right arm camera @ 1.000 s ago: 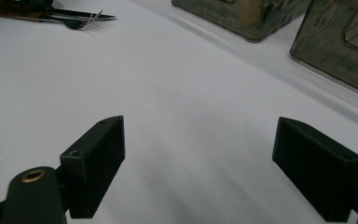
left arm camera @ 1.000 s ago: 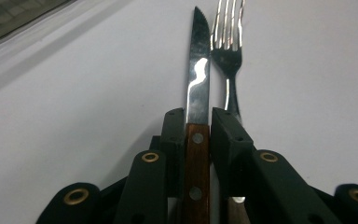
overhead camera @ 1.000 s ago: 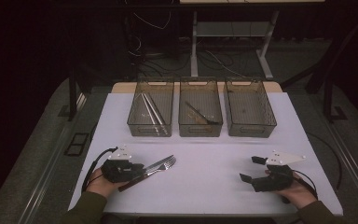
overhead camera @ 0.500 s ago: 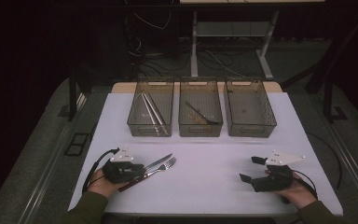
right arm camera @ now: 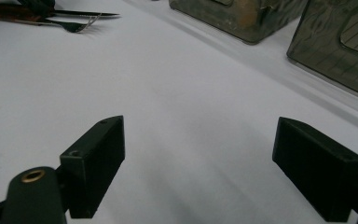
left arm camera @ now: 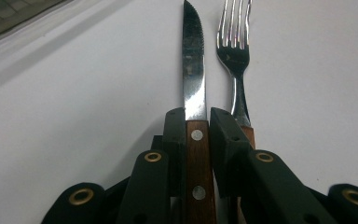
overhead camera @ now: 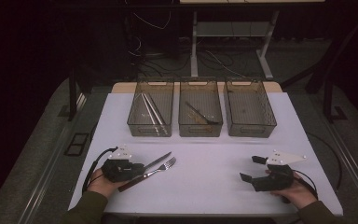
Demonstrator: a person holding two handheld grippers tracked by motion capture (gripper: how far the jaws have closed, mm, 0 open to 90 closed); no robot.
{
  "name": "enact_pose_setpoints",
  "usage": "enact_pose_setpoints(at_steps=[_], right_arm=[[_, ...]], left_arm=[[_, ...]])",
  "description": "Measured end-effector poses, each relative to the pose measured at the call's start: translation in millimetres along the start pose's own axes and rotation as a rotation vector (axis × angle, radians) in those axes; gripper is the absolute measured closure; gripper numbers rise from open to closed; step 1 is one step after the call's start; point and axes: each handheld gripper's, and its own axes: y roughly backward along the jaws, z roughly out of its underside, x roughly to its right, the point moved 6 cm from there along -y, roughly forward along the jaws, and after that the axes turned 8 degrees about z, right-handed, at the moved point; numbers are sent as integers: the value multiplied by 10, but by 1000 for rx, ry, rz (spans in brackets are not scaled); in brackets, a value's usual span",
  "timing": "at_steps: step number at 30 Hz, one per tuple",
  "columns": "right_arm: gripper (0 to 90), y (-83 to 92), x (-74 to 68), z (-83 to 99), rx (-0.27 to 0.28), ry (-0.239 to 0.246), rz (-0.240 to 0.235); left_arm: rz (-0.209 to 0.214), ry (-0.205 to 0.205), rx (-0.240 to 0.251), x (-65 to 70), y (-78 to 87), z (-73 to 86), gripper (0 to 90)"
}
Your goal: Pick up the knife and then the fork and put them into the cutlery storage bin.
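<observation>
My left gripper [left arm camera: 197, 128] has its jaws pressed on the wooden handle of the knife [left arm camera: 194, 88], which lies flat on the white table [overhead camera: 214, 186] with its blade pointing away. That close view shows the grip plainly; from the high view my left hand [overhead camera: 103, 183] covers the handle. The fork [left arm camera: 234, 51] lies just beside the knife, outside my jaws. My right gripper [right arm camera: 198, 168] rests well apart, jaws spread over bare table, near three bins [overhead camera: 200, 112].
</observation>
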Motion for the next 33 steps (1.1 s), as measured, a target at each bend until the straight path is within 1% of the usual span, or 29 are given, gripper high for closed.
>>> enact_pose_setpoints(at_steps=[1, 2, 5, 6, 7, 9, 13, 15, 18, 21, 22, 25, 26, 29, 30, 31, 33], right_arm=[[167, 1, 1, -3, 1, -9, 3], [167, -2, 7, -8, 1, -14, 5], [167, -2, 18, -20, 4, -20, 8], [167, 0, 19, -26, 4, -22, 7], [167, 2, 24, -32, 5, -20, 7], [167, 6, 30, -52, 7, -26, 7], [167, 34, 41, -106, 2, -47, -8], [167, 49, 49, -140, -2, -67, -20], [170, 81, 52, -185, -13, -91, -31], [169, 89, 55, -216, -28, -96, -50], [169, 84, 53, -227, -32, -101, -55], [170, 51, 51, -272, -38, -116, -66], [171, 38, 48, -292, -36, -118, -66], [218, 8, 33, -368, -15, -115, -69], [220, -7, 33, -397, -6, -122, -68], [230, -24, 25, -424, -4, -129, -74], [232, -63, 13, -475, 6, -129, -84]], left_arm=[[-13, 1, -1, -2, 1, -14, 765], [-18, 4, 0, -4, 9, -29, 765], [-30, 22, 31, -3, 37, -99, 765], [-35, 18, 31, -3, 53, -122, 765], [-38, 21, 41, 6, 61, -151, 765], [-38, 23, 64, 40, 70, -220, 765], [-38, 12, 77, 126, 53, -348, 765], [-41, 8, 86, 165, 36, -416, 765], [-43, 16, 116, 235, 8, -533, 765], [-33, 13, 143, 318, -41, -650, 765], [-33, 3, 135, 339, -55, -679, 764], [-23, -3, 148, 404, -128, -782, 764], [-18, -3, 156, 424, -153, -819, 764], [-2, -15, 170, 483, -231, -931, 764], [3, -22, 175, 501, -257, -971, 764], [8, -28, 180, 519, -283, -1011, 764], [14, -37, 190, 550, -336, -1090, 764]])
